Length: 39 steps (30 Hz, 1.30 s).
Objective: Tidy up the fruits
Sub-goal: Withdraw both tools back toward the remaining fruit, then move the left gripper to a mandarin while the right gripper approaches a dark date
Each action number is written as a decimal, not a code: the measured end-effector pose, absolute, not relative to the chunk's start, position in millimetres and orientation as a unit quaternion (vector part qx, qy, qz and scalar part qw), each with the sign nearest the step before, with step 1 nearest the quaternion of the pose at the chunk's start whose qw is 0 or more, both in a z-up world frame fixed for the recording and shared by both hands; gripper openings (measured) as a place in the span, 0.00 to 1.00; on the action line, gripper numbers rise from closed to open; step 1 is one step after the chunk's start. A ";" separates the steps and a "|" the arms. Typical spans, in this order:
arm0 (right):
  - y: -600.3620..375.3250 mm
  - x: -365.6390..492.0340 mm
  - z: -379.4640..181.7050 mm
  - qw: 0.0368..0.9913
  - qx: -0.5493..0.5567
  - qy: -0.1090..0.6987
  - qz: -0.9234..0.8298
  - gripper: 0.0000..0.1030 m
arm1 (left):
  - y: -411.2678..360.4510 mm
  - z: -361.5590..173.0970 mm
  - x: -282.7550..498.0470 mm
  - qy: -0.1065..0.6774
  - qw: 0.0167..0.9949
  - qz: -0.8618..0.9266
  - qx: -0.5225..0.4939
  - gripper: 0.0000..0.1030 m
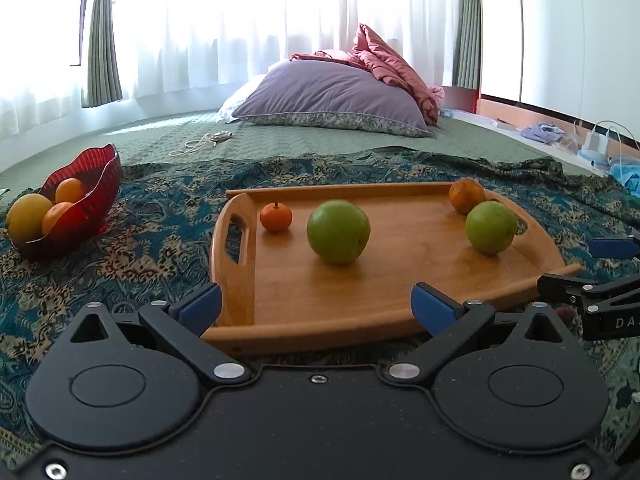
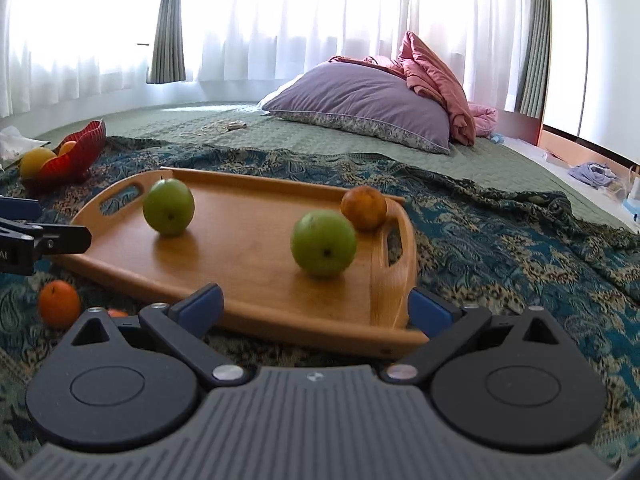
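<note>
I judge this the opening step: both my tongs, left tongs [image 1: 316, 306] and right tongs [image 2: 316, 306], gape wide and empty at the near edge of the wooden tray [image 1: 400, 280] on the bed. Next comes picking one green apple [image 1: 338, 232] for the red bowl [image 1: 86, 204]. Only my right view shows an orange [image 2: 59, 304] lying off the tray; only my left shows the small mandarin [image 1: 276, 217].

Strong daylight pours through the sheer curtains [image 1: 248, 28] at twelve o'clock in both views, blown out to plain white. The backlight leaves soft shadows under the green apples [image 2: 323, 243] on the wooden tray [image 1: 400, 280], falling toward six o'clock. Fisheye bending curves the edges; corners go dark. The fruit looks slightly soft.
</note>
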State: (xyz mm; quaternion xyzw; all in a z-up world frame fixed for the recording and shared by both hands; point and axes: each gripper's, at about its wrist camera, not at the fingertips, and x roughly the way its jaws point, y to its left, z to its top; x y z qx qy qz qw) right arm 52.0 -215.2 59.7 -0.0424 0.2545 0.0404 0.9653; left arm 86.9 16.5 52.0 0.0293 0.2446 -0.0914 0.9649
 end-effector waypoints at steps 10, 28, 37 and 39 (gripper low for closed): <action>-215.8 31.3 43.1 0.970 -0.029 0.243 0.015 1.00 | 16.3 36.2 69.1 0.247 0.965 -0.082 0.025 0.99; -209.8 24.8 28.8 0.969 -0.036 0.242 -0.004 0.95 | 9.7 21.4 52.3 0.245 0.965 -0.086 0.025 0.85; -206.9 24.6 24.3 0.968 -0.046 0.248 0.002 0.85 | 7.7 18.0 49.5 0.257 0.961 -0.100 0.026 0.63; -206.2 25.8 24.0 0.967 -0.049 0.249 0.001 0.82 | 6.9 16.6 49.2 0.261 0.960 -0.101 0.026 0.60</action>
